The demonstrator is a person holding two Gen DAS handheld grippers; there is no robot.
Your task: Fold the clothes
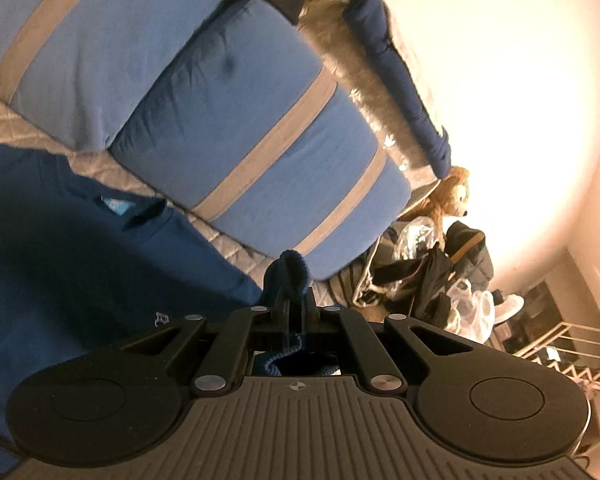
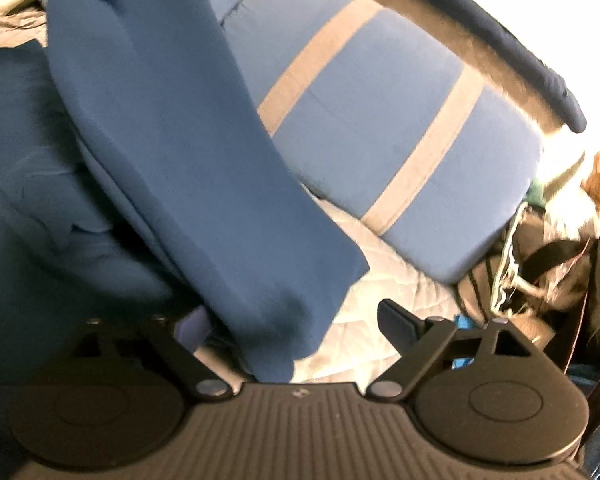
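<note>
Behind sweater [image 1: 100, 240]: striped pillows [image 1: 260, 140]; left jaws pinch cuff [image 1: 290, 272], right jaws wide.

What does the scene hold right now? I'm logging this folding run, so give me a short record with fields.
surface: quilted bed cover
garment: blue sweatshirt, partly spread on the bed
left gripper: shut on the sweatshirt's ribbed cuff
right gripper: open, a sleeve draped between its fingers
nearby: blue pillows with grey stripes
beyond bed: stuffed toy, pile of bags
fold state: not yet folded
</note>
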